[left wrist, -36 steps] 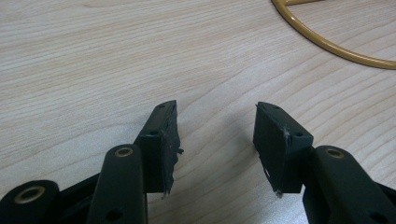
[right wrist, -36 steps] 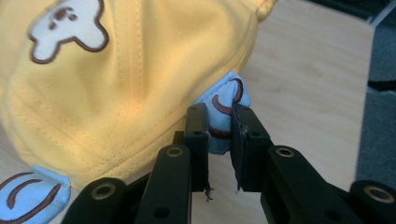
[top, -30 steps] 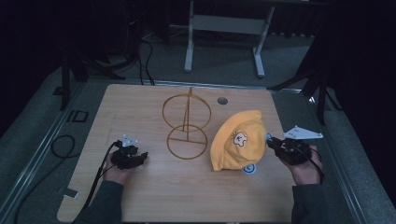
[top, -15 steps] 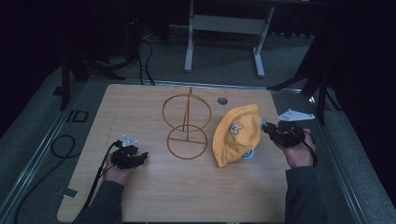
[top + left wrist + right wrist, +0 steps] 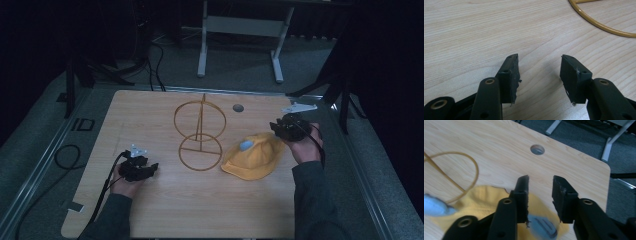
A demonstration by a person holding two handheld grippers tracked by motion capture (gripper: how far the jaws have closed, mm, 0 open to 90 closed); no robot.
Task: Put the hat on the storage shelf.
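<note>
Standing beside yellow hat (image 5: 252,159), gold wire stand (image 5: 200,134), table hole (image 5: 238,107) beyond

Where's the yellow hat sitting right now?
In the high view the yellow hat lies flat on the table, right of centre, between the wire stand and the right gripper, whose open jaws hold nothing.

Wooden table (image 5: 165,210), light grain, rounded corners, with a round cable hole (image 5: 238,107) near its far edge, right of the middle. Left of the table a black cable (image 5: 67,156) loops on the grey floor (image 5: 30,165). On the far side there's a white metal stand (image 5: 240,30) with two legs on that floor, plus more dark cables (image 5: 152,60) left of it.
</note>
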